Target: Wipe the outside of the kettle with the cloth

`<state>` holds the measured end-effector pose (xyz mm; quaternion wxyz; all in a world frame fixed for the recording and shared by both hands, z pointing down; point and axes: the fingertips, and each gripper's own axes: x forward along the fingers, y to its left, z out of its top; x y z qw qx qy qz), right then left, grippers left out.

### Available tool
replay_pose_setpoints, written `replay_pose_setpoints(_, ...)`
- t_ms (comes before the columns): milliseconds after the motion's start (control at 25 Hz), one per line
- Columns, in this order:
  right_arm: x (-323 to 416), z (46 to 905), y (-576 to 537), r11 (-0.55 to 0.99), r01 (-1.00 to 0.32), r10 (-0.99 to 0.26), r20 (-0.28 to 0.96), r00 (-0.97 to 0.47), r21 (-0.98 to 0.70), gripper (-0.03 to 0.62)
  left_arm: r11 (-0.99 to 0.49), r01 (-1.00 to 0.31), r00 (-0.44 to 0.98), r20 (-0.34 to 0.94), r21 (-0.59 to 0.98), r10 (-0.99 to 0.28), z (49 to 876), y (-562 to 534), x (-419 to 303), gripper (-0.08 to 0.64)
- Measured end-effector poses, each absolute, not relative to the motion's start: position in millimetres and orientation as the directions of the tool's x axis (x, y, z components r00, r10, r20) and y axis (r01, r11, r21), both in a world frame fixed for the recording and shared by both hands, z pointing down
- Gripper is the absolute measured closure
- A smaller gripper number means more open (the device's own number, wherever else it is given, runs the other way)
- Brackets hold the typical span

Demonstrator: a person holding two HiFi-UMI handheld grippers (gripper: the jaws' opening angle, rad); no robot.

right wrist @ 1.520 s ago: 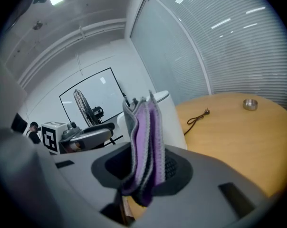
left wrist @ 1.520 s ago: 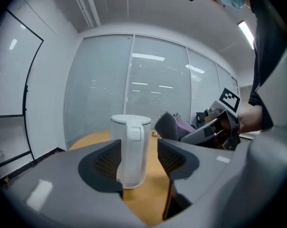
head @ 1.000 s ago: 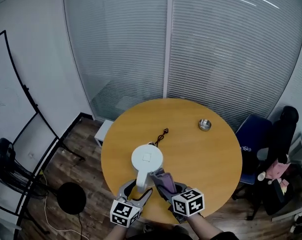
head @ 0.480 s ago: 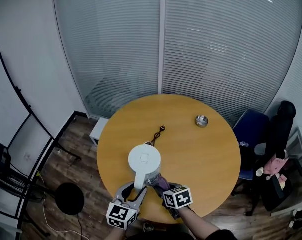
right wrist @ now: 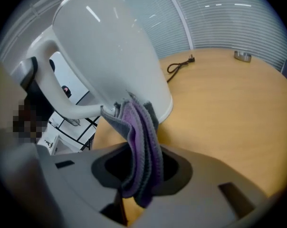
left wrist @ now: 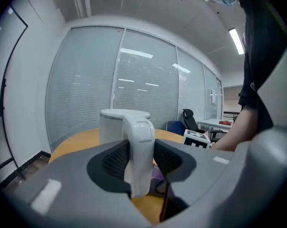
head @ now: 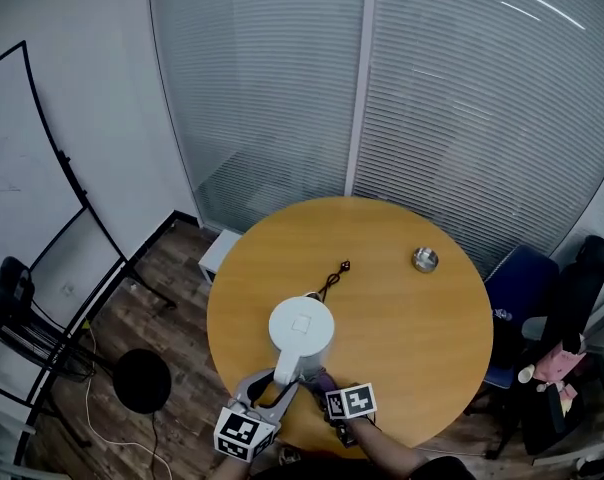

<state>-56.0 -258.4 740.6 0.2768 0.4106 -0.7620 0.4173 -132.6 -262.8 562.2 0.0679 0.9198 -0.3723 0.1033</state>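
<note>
A white kettle [head: 301, 325] stands on the round wooden table [head: 412, 318], near its front edge. My left gripper [head: 279, 383] is level with the kettle's handle [left wrist: 139, 146]. Its jaws have just been closing and now press on the handle from both sides. My right gripper [head: 327, 388] is shut on a purple and grey cloth [right wrist: 142, 141]. The gripper points steeply down beside the kettle [right wrist: 110, 46]. The cloth's upper end lies against the kettle's lower wall, close to where the handle joins. In the head view the cloth [head: 323, 380] shows just right of the handle.
A black cable [head: 332, 280] lies behind the kettle. A small metal dish [head: 423, 259] sits at the table's far right. A blue chair [head: 517, 288] stands right of the table, and a black round-based stand [head: 142, 380] is on the floor at left.
My right gripper has sunk along the kettle's side with the cloth. The left jaws have narrowed onto the handle. The kettle has stayed put.
</note>
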Motion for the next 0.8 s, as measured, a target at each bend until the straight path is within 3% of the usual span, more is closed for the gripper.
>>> replay_pose_setpoints(160,-33.0,706.1,-253.5,0.34,-0.848,-0.467,0.709,-0.528,-0.407,0.482,-0.693,-0.719,0.681,0.236,0.042,-0.693,562.0,-263.9,-136.9,0.393)
replay_pose_setpoints(440,0.6,582.2,-268.8,0.426,-0.823,-0.677,0.471,-0.566,-0.376,0.483,-0.675,-0.737,0.657,0.254,0.02,-0.71,561.2,-266.3,-144.8,0.394)
replay_pose_setpoints(640,-10.9,548.5,-278.3,0.597,-0.774,-0.637,0.462,-0.617,-0.21,0.482,-0.662,-0.749,0.639,0.266,0.001,-0.722,561.1,-265.5,-144.6,0.396)
replay_pose_setpoints(800,-19.2,565.4,-289.1,0.637,-0.744,-0.579,0.512,-0.635,-0.201,0.482,-0.644,-0.765,0.617,0.273,-0.014,-0.738,562.0,-265.8,-143.5,0.4)
